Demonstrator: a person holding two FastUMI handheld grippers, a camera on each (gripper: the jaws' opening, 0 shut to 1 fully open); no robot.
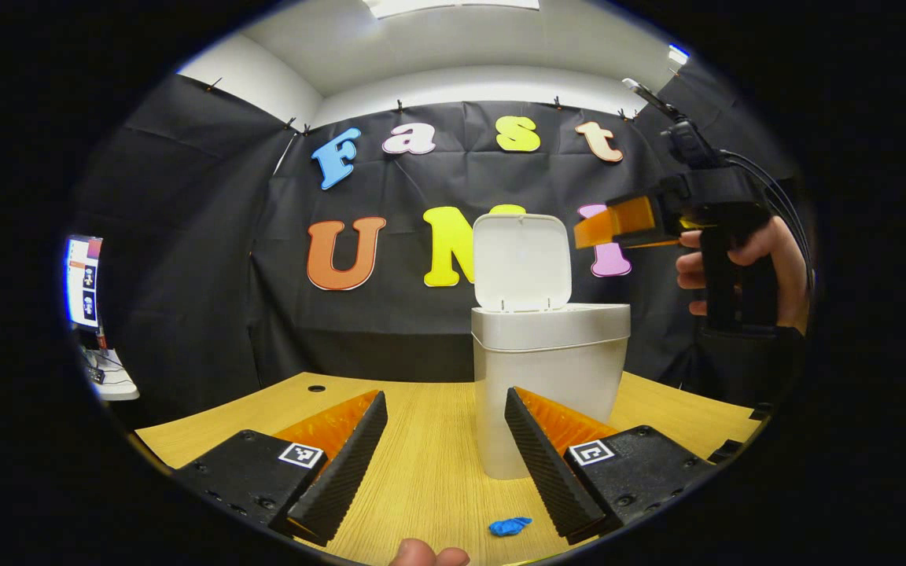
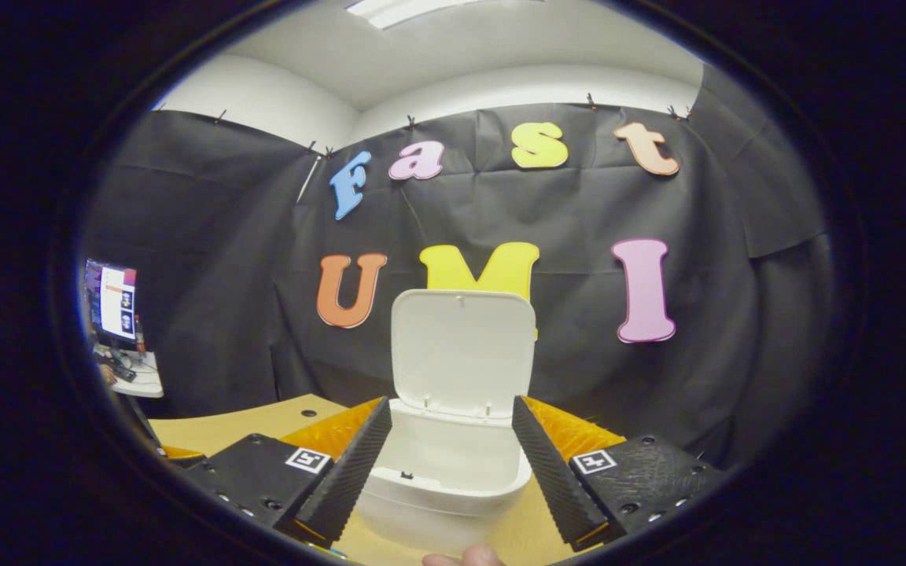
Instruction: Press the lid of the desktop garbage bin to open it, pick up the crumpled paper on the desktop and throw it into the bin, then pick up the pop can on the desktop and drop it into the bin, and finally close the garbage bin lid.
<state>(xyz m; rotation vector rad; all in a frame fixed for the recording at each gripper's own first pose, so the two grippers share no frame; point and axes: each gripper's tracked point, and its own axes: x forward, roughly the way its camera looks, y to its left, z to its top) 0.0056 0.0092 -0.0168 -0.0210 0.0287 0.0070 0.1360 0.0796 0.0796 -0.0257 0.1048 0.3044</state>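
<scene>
The white desktop bin (image 1: 551, 377) stands on the wooden table (image 1: 421, 472) with its lid (image 1: 521, 259) flipped upright. My left gripper (image 1: 445, 393) is low over the table in front of the bin, open, with nothing between its fingers. A small blue crumpled scrap (image 1: 510, 525) lies on the table just before the right finger. A hand holds my right gripper (image 1: 610, 224) up at lid height, to the right of the bin's top. In the right gripper view it (image 2: 451, 401) is open above the bin's open mouth (image 2: 453, 456), facing the raised lid (image 2: 462, 350).
A monitor (image 1: 83, 279) and a small side shelf (image 1: 111, 377) stand at the far left. The table has a cable hole (image 1: 316, 388) near its back left edge. Black cloth closes the booth behind the bin. A fingertip (image 1: 421, 554) shows at the bottom.
</scene>
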